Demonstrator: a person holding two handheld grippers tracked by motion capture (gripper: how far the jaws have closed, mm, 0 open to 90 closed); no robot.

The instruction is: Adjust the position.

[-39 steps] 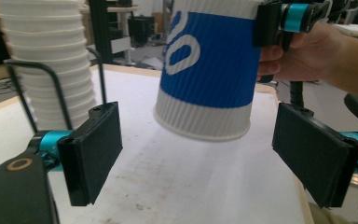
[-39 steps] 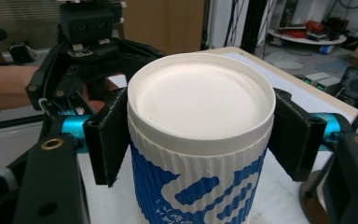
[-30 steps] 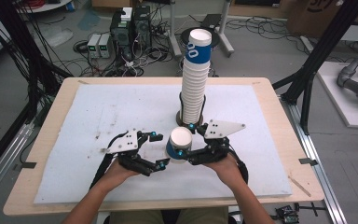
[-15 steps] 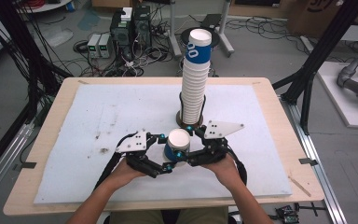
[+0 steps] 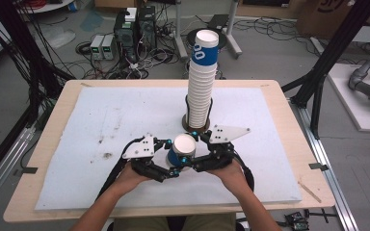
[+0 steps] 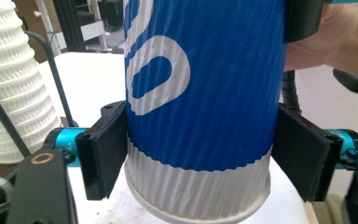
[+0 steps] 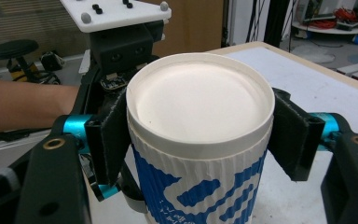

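Observation:
A blue and white ribbed paper cup [image 5: 183, 149] is held bottom up just above the mat, in front of a tall stack of white cups [image 5: 202, 82]. My left gripper [image 5: 172, 159] comes in from the left and its pads press both sides of the cup [image 6: 205, 93] low on its wall. My right gripper [image 5: 191, 150] comes from the right and clamps the cup [image 7: 200, 102] near its upturned base. In the gripper views, the left gripper [image 6: 200, 158] and the right gripper [image 7: 196, 135] each have a pad against either side of the cup.
The cup stack [image 6: 14, 93] stands in a dark round holder [image 5: 196, 126] with a thin wire guide, just behind the grippers. A stained white mat [image 5: 101, 120] covers the wooden table [image 5: 279, 96]. Computers and cables lie on the floor beyond.
My left gripper has moved right to the cup and closed on it. The right gripper has kept its hold, and the cup has barely shifted.

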